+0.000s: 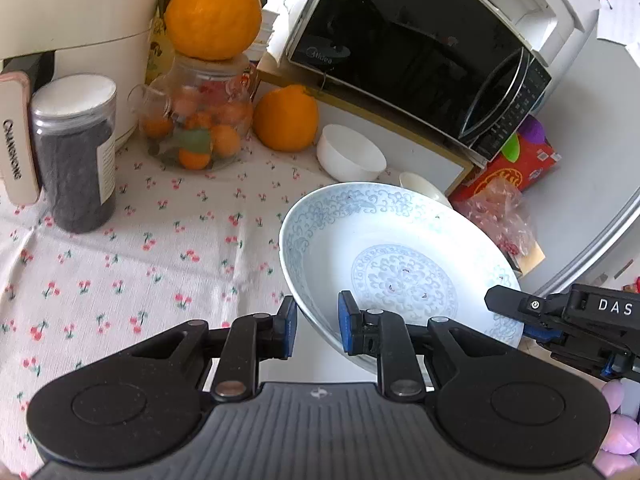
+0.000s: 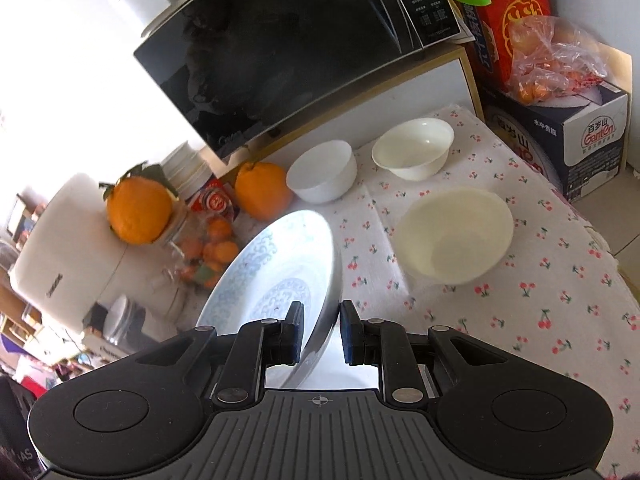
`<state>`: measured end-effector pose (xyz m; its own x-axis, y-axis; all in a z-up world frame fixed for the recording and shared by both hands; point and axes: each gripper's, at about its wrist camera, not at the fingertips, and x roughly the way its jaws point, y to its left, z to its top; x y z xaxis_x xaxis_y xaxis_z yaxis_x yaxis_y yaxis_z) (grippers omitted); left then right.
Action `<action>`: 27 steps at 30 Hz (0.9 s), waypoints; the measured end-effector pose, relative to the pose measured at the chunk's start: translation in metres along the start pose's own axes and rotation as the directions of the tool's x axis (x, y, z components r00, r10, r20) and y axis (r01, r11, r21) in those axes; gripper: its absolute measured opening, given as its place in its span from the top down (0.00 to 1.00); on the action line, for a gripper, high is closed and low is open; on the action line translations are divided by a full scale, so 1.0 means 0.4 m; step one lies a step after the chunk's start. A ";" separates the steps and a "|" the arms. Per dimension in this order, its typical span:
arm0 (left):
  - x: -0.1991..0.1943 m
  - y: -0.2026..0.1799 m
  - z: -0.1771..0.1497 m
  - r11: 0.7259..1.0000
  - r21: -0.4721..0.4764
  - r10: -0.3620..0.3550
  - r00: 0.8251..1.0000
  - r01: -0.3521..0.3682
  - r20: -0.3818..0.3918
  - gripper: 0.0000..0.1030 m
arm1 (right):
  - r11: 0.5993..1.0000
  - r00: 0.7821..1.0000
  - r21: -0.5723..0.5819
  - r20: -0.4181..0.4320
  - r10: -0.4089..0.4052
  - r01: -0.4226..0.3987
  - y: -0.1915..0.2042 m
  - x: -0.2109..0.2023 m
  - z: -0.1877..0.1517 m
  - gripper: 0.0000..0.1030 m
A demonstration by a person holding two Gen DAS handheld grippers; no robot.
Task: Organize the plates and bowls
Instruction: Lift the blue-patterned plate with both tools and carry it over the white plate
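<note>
Both grippers are clamping the same blue-patterned plate (image 1: pixel 400 256), one on each side of its rim, holding it tilted and clear of the cherry-print tablecloth (image 1: pixel 120 264).

Left gripper (image 1: pixel 318 330): jaws are closed on the near rim, one blue pad sitting inside the plate, the other under it.

Right gripper (image 2: pixel 320 330): jaws are pinching the opposite rim the same way, left pad on the patterned face, right pad against the underside. From the left wrist view its black fingers are showing at the plate's right edge.

Just past the right jaws, to their right, a cream bowl (image 2: pixel 456 234) is sitting on the cloth. Further ahead two white bowls are standing side by side: a deeper one (image 2: pixel 322 172) straight ahead of the jaws, a wider one (image 2: pixel 414 148) right of it. Neither is touching the plate.

Ahead-left of the left jaws: a dark-filled jar with a white lid (image 1: pixel 76 156), then a glass jar of small oranges (image 1: pixel 200 120) with a large orange (image 1: pixel 214 16) perched on top. Another large orange (image 1: pixel 286 118) is sitting on the cloth just left of the deeper white bowl.

Furthest back: a black-fronted microwave (image 1: pixel 420 56) on a shelf beyond the bowls, a white appliance (image 1: pixel 80 8) far left, and a red box (image 2: pixel 508 12) with a bag of fruit (image 2: pixel 552 56) far right.
</note>
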<state>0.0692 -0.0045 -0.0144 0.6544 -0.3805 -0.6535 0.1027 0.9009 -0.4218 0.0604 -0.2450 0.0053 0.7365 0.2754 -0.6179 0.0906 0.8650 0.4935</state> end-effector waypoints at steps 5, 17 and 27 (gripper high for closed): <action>-0.017 0.002 -0.020 1.000 0.009 -0.005 1.000 0.005 -0.021 0.82 | 1.000 0.999 -0.017 -0.043 -0.009 0.008 -0.011 -0.010 -0.028 0.81; -0.038 -0.013 -0.064 0.996 0.090 -0.011 0.999 0.015 -0.045 0.82 | 0.999 0.987 -0.027 -0.152 -0.044 0.041 -0.054 -0.023 -0.098 0.81; -0.018 -0.014 -0.108 0.991 0.131 0.010 0.994 0.005 -0.110 0.81 | 0.996 0.975 -0.055 -0.206 -0.086 0.076 -0.075 -0.009 -0.130 0.81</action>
<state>0.0317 -0.0160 -0.0345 0.5693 -0.3925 -0.7224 0.2034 0.9186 -0.3389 0.0202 -0.2500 -0.0390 0.5724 0.2803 -0.7706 0.1092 0.9053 0.4104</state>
